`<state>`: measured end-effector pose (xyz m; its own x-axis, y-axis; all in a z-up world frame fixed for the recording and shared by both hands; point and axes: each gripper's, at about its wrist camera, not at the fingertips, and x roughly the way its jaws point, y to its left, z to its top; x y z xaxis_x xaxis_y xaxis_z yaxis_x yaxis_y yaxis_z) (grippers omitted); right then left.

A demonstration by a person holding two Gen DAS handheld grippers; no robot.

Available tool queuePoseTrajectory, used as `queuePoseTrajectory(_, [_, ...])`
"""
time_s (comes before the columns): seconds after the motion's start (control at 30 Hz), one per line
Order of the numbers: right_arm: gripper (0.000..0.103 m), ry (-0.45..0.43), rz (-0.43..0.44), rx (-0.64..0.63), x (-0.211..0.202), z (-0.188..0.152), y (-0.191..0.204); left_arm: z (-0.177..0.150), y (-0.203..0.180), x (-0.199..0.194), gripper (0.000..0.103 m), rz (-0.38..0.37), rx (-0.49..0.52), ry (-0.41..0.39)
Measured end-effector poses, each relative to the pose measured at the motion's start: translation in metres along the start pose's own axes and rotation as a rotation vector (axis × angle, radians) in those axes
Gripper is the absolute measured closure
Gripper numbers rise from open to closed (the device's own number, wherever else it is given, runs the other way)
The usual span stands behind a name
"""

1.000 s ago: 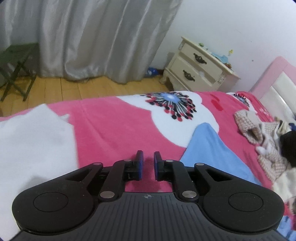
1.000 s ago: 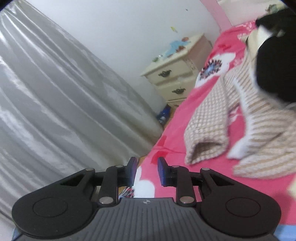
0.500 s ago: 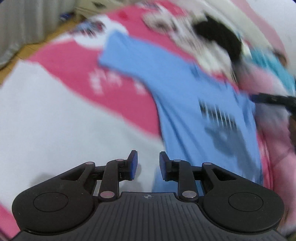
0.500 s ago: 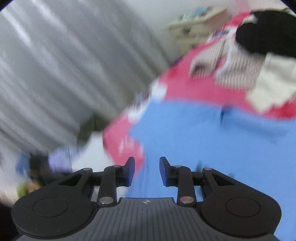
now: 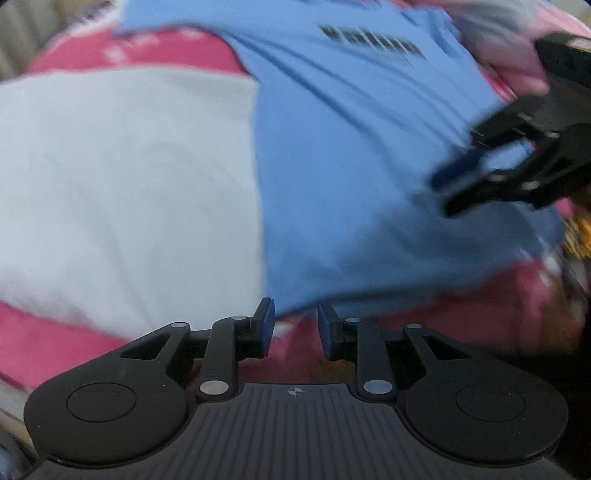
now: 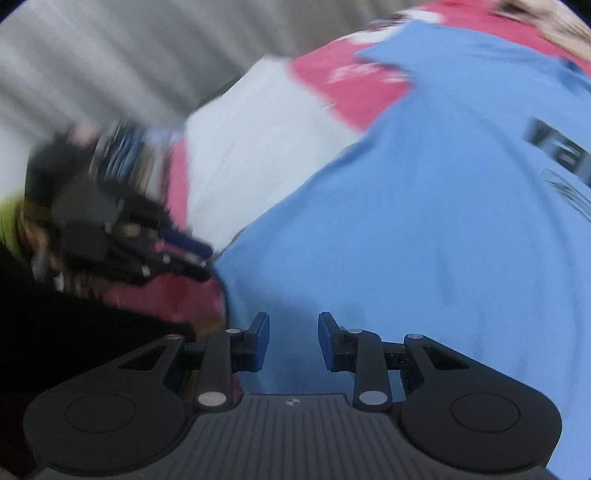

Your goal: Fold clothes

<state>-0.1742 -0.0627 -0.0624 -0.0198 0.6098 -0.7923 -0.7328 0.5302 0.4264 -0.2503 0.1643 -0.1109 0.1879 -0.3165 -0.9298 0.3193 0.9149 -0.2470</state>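
Note:
A light blue T-shirt [image 5: 351, 166] with dark lettering lies spread flat on the pink-and-white bedspread [image 5: 129, 166]. My left gripper [image 5: 293, 326] points steeply down at the shirt's near hem corner, open, with nothing between its blue pads. In the right wrist view the same shirt [image 6: 424, 240] fills the right side. My right gripper [image 6: 293, 334] hovers open over the hem with only cloth below it. Each gripper shows in the other's view: the right gripper [image 5: 445, 195] over the shirt's right side, the left gripper [image 6: 207, 263] at the shirt's corner. Both views are motion-blurred.
A grey curtain [image 6: 129, 48] hangs beyond the bed's far edge. A blurred tan pile of clothes [image 6: 546, 18] lies past the shirt's top. The person's dark clothing [image 6: 74, 350] fills the lower left of the right wrist view. White bedspread lies left of the shirt.
Both grippers have swung from facing the room and nightstand down over the blue shirt, rolling as they came. The left jaws stand a little wider than a second ago.

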Motion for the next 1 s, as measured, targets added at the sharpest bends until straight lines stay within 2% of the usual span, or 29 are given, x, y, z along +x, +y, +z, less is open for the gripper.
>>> queuePoseTrajectory(0.1, [0.071, 0.005, -0.041, -0.172, 0.019, 0.002, 0.029, -0.020, -0.006, -0.004, 0.078, -0.070, 0.073, 0.097])
queuePoseTrajectory(0.17, [0.069, -0.021, -0.060, -0.231, 0.027, 0.007, 0.041, -0.029, -0.005, -0.009, 0.078, -0.071, 0.087, 0.119])
queuePoseTrajectory(0.23, [0.061, -0.061, -0.080, -0.290, 0.036, 0.012, 0.052, -0.031, 0.004, -0.015, 0.078, -0.044, 0.039, 0.090])
queuePoseTrajectory(0.33, [0.055, -0.102, -0.098, -0.380, 0.053, 0.011, 0.070, -0.026, 0.024, -0.025, 0.078, -0.039, -0.080, -0.003])
queuePoseTrajectory(0.47, [0.054, -0.104, -0.136, -0.497, 0.082, 0.006, 0.087, -0.020, 0.039, -0.027, 0.078, -0.055, -0.171, -0.081])
queuePoseTrajectory(0.63, [0.059, -0.083, -0.236, -0.618, 0.107, -0.007, 0.097, -0.015, 0.045, -0.016, 0.078, -0.093, -0.190, -0.101])
queuePoseTrajectory(0.67, [0.060, -0.085, -0.246, -0.625, 0.108, -0.009, 0.097, -0.015, 0.044, -0.013, 0.078, -0.101, -0.190, -0.102])
queuePoseTrajectory(0.77, [0.076, -0.103, -0.259, -0.587, 0.107, -0.006, 0.094, -0.009, 0.041, -0.007, 0.075, -0.119, -0.188, -0.105])
queuePoseTrajectory(0.83, [0.090, -0.114, -0.231, -0.507, 0.102, -0.001, 0.087, -0.007, 0.040, -0.007, 0.072, -0.132, -0.198, -0.117])
queuePoseTrajectory(0.87, [0.094, -0.122, -0.219, -0.457, 0.098, 0.000, 0.083, -0.007, 0.041, -0.010, 0.071, -0.143, -0.210, -0.123])
queuePoseTrajectory(0.93, [0.097, -0.148, -0.204, -0.383, 0.092, 0.001, 0.078, -0.006, 0.047, -0.008, 0.067, -0.187, -0.275, -0.133])
queuePoseTrajectory(1.0, [0.097, -0.176, -0.182, -0.312, 0.084, 0.001, 0.071, -0.007, 0.058, 0.000, 0.064, -0.274, -0.406, -0.123])
